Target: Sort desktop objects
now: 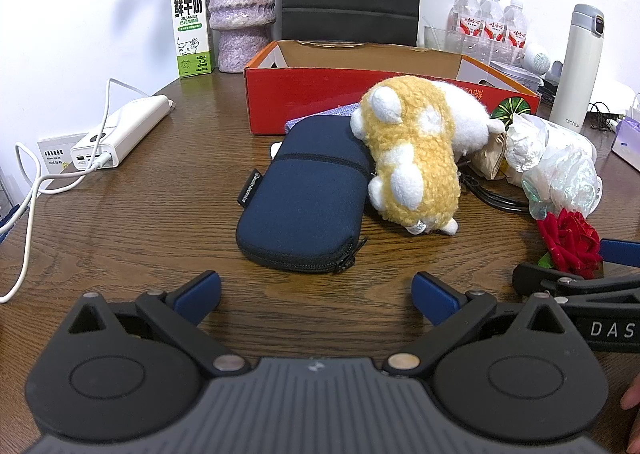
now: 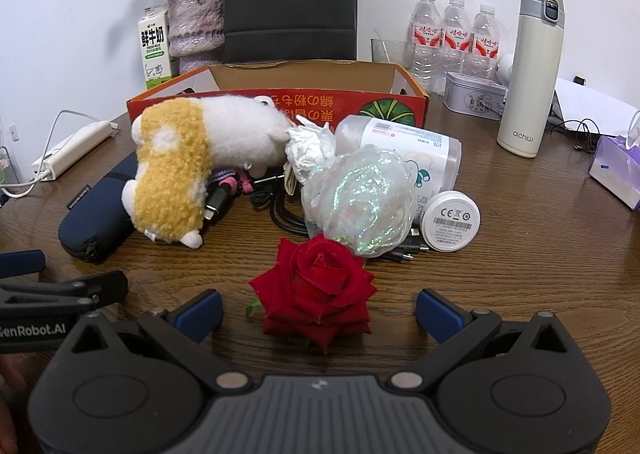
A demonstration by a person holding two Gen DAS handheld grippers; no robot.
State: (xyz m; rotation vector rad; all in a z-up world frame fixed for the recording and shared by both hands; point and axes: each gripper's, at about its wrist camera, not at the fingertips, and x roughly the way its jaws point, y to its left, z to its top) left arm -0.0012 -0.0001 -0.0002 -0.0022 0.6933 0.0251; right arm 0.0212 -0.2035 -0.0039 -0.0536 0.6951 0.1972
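- The right gripper (image 2: 318, 304) hangs just above the table with its jaws spread wide and nothing between the pads; the red rose (image 2: 318, 292) lies right ahead of it, roughly centred in the gap.
- The left gripper (image 1: 316, 296) is likewise wide open and empty, pointed at the navy pouch (image 1: 302, 202), which lies near it with the plush dog (image 1: 416, 158) leaning on its right edge.
- Judging by this, the rose is the piece in hand. To take it well, lower the pads either side of the bloom and close gently, since the petals will crush; its stem is barely visible, so I cannot say which way it lies.
- The likely goal is the red box (image 2: 280, 102), open at the far side of the pile; lift clear of the shiny plastic bag (image 2: 360, 198) and the black cables (image 2: 280, 210) behind the rose.
- Readable writing: "FRESH MILK" on the milk carton (image 1: 191, 22), "aichiw" on the white flask (image 2: 530, 74), a "CE" mark on the round white puck (image 2: 452, 220).
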